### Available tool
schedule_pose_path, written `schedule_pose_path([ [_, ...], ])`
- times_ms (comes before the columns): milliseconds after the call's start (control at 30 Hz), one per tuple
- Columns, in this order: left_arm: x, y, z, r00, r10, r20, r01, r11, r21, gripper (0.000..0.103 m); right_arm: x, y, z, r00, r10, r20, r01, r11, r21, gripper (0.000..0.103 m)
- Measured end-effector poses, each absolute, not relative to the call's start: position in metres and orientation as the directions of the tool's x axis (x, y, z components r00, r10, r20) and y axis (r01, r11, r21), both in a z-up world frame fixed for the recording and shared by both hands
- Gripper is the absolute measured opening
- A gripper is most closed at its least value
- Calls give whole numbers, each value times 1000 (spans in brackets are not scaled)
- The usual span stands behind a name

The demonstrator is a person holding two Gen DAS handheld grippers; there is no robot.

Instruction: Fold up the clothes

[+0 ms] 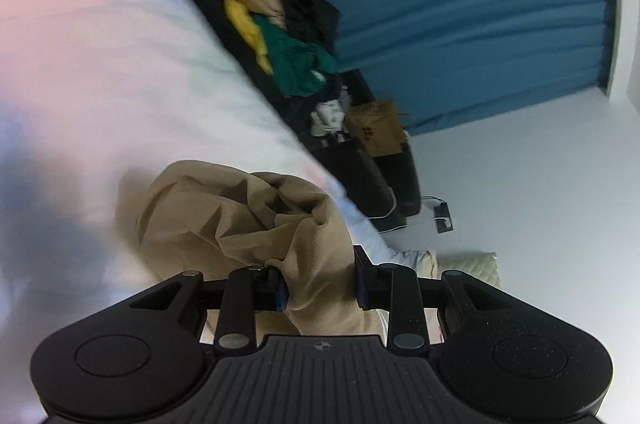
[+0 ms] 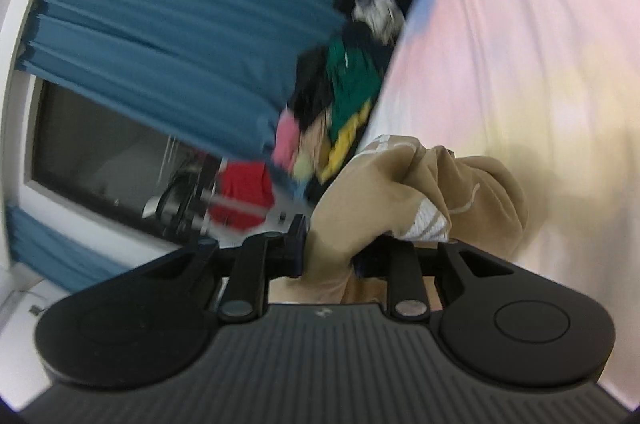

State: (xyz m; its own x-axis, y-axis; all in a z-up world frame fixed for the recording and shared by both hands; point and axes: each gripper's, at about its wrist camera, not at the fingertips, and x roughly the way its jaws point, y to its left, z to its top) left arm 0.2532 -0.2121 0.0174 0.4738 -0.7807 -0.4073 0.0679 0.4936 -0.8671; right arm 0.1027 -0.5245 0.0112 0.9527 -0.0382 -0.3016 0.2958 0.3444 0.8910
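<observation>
A tan garment (image 1: pixel 224 220) hangs bunched in front of my left gripper (image 1: pixel 320 284), whose pads are shut on a thick fold of it. Behind the cloth lies a pale bed sheet (image 1: pixel 100 64). In the right wrist view the same tan garment (image 2: pixel 480 192) shows white stripes and a drawstring. My right gripper (image 2: pixel 330 252) is shut on another fold of it, and the cloth hides its right finger. Both views are tilted and blurred, and the garment is lifted off the sheet (image 2: pixel 520 44).
A pile of loose clothes (image 1: pixel 280 36) in yellow, green, black and pink lies on a dark surface along the bed's edge, also seen as the pile (image 2: pixel 344 96). A blue curtain (image 1: pixel 460 4), a brown paper bag (image 1: pixel 376 126), a window (image 2: pixel 100 152) and a red garment (image 2: pixel 244 192) are beyond.
</observation>
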Motion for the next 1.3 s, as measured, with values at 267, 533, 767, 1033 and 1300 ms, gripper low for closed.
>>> schedule_pose_path([
  [267, 320, -289, -28, 467, -796, -384, 188, 514, -837, 32, 165, -582, -24, 950, -142, -279, 313, 417, 853, 26],
  [533, 302, -257, -122, 371, -766, -525, 199, 617, -761, 32, 126, -560, -121, 909, -77, -410, 407, 385, 829, 26],
  [767, 262, -243, -165, 382, -686, -619, 279, 724, -631, 43, 87, -534, -177, 846, -36, -533, 515, 315, 797, 28],
  [1033, 226, -250, -118, 410, -602, -685, 396, 794, -460, 74, 71, -526, -133, 724, 29, -690, 648, 317, 693, 30],
  [1300, 156, -239, -8, 511, -603, -612, 531, 782, -326, 92, 22, -491, -33, 769, -47, -638, 546, 568, 616, 52],
])
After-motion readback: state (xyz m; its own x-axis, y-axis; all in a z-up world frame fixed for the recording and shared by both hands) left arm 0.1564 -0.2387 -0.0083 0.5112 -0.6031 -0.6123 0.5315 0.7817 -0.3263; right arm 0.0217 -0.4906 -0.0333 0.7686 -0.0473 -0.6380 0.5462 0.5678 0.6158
